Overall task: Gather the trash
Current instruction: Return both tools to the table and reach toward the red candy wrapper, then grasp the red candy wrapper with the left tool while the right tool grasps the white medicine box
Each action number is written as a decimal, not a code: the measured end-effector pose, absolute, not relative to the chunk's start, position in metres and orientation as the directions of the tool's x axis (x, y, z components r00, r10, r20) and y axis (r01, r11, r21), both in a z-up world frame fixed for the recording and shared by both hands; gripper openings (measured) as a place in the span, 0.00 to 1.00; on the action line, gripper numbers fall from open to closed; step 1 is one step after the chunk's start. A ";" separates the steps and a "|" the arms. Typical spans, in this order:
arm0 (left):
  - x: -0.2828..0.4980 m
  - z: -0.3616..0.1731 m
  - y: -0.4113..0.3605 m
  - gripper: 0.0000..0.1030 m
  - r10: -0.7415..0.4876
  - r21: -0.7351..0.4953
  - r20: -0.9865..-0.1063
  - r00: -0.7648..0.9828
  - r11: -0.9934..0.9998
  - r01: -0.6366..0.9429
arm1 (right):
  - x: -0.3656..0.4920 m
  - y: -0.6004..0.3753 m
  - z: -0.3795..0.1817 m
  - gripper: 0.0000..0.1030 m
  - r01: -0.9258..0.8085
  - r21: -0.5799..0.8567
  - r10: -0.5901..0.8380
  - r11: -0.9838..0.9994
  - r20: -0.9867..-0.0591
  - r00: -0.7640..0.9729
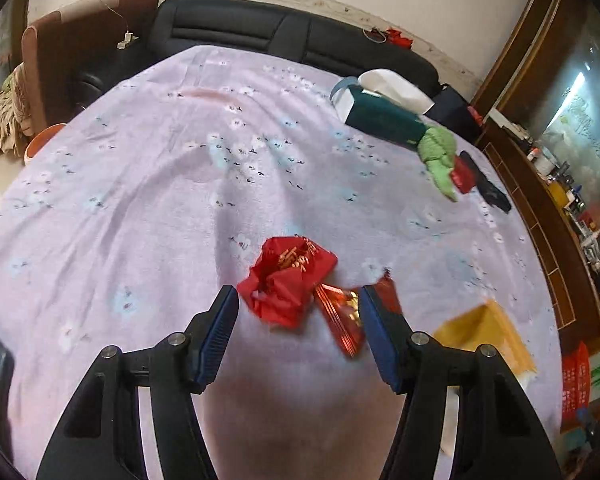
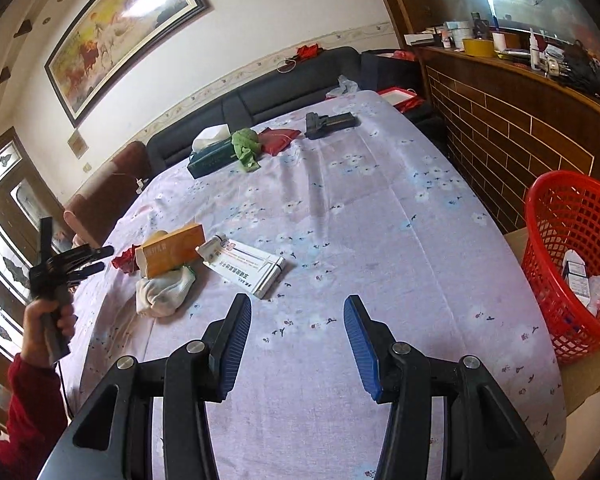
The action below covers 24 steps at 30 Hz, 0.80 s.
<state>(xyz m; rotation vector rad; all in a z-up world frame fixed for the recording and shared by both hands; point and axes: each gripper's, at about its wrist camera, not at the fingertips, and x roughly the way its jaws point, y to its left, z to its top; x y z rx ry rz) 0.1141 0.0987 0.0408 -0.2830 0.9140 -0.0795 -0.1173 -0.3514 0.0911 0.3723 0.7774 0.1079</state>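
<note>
In the left wrist view my left gripper (image 1: pixel 298 300) is open just above the lilac tablecloth (image 1: pixel 180 180). A crumpled red paper (image 1: pixel 288 276) and a red-and-gold packet (image 1: pixel 340 320) lie between its fingertips. An orange box (image 1: pixel 488 336) sits right of them. In the right wrist view my right gripper (image 2: pixel 298 312) is open and empty over the cloth. The left gripper (image 2: pixel 80 260) shows at far left beside the red paper (image 2: pixel 126 260), the orange box (image 2: pixel 172 250), a white sock (image 2: pixel 162 290) and a white booklet (image 2: pixel 248 266). A red mesh basket (image 2: pixel 572 256) with trash stands at right.
At the table's far end lie a dark green tissue box (image 2: pixel 212 156), a green cloth (image 2: pixel 246 146), a red pouch (image 2: pixel 280 138) and a black tool (image 2: pixel 328 124). A black sofa (image 2: pixel 260 96) runs behind. A wooden counter (image 2: pixel 520 120) stands right. A cardboard box (image 2: pixel 588 376) holds the basket.
</note>
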 end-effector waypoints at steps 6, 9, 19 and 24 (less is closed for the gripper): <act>0.141 0.020 0.087 0.50 -0.149 -0.229 -0.800 0.582 0.971 -0.066 | -0.117 -0.353 0.091 0.51 0.049 0.361 0.222 0.931 -0.670 0.709; 0.150 0.009 0.088 0.36 -0.156 -0.240 -0.812 0.563 0.968 -0.077 | -0.116 -0.351 0.090 0.51 0.049 0.363 0.224 0.930 -0.671 0.707; 0.100 0.045 0.079 0.33 -0.158 -0.227 -0.738 0.656 0.974 -0.021 | -0.095 -0.331 0.085 0.51 0.001 0.333 0.246 0.943 -0.698 0.673; 0.053 0.073 0.069 0.33 -0.188 -0.241 -0.674 0.715 0.970 0.029 | -0.053 -0.309 0.073 0.51 -0.080 0.284 0.272 0.956 -0.745 0.609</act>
